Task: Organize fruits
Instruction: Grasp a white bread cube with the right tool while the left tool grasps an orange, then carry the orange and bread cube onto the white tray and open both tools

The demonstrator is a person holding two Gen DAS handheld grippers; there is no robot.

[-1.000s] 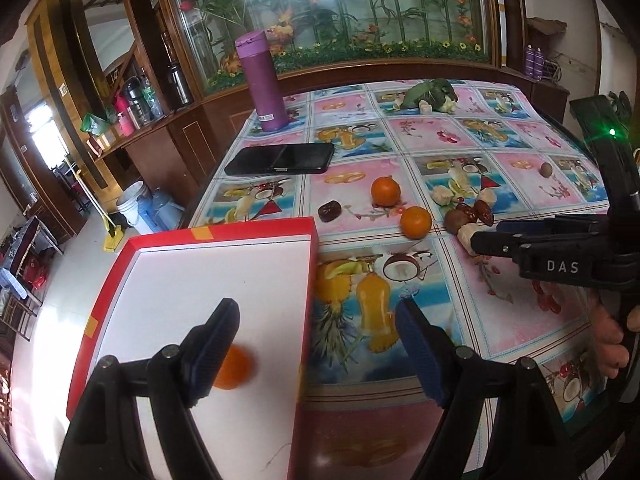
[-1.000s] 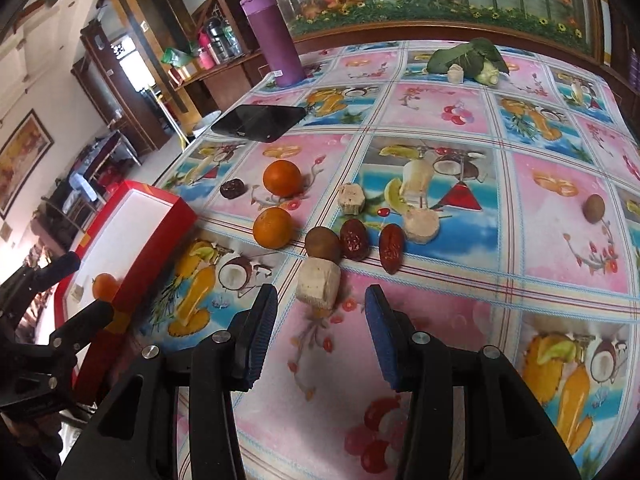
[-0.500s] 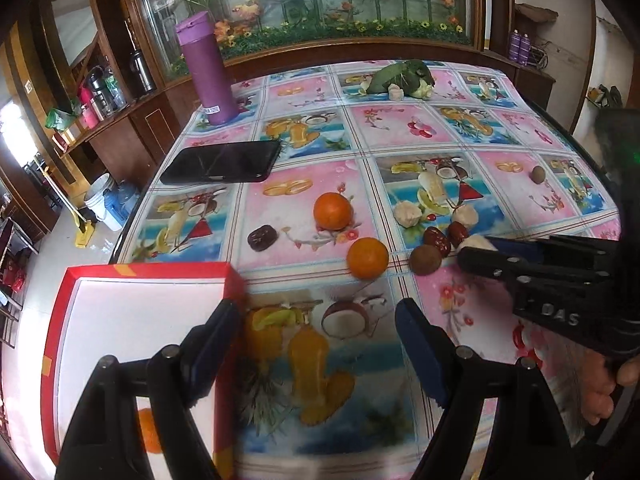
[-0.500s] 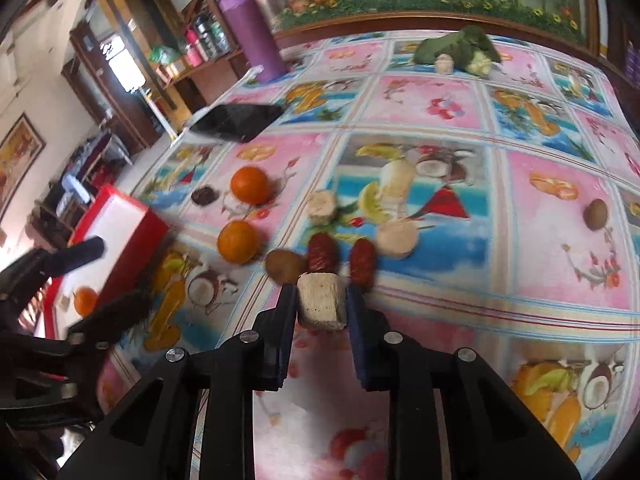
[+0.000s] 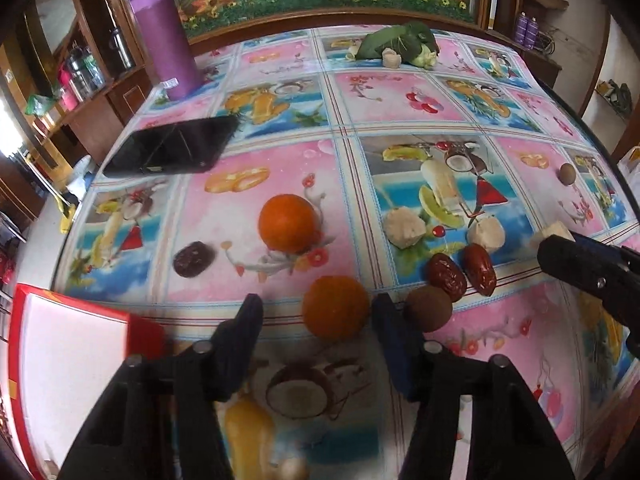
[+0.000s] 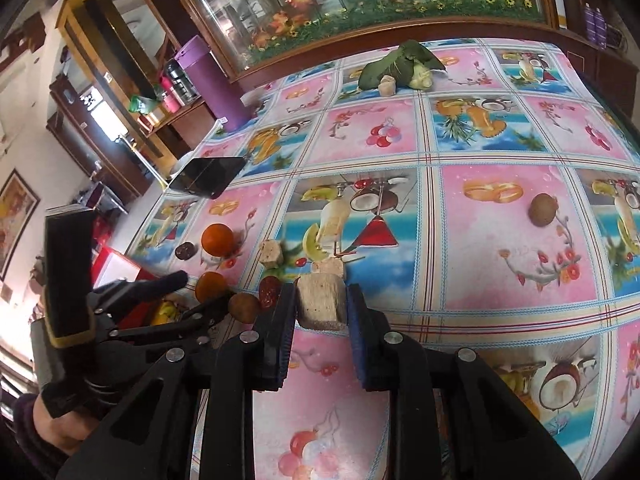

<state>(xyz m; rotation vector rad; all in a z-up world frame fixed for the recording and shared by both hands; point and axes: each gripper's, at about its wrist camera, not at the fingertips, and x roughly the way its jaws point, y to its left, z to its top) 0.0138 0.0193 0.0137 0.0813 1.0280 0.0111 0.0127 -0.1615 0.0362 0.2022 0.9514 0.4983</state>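
My right tongs (image 6: 321,306) clamp a pale fruit chunk (image 6: 320,300). My left tongs (image 5: 316,320) are closing around the near orange (image 5: 335,306), pads not yet pressing. Most fruit lies loose just beyond; the red tray (image 5: 144,330) sits to their left.

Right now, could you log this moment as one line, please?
left tool: closing around orange | right tool: holding pale chunk

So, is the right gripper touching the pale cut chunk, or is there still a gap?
Touching. In the right wrist view both pads of the right gripper press flush on the sides of the pale cut chunk; no gap shows.
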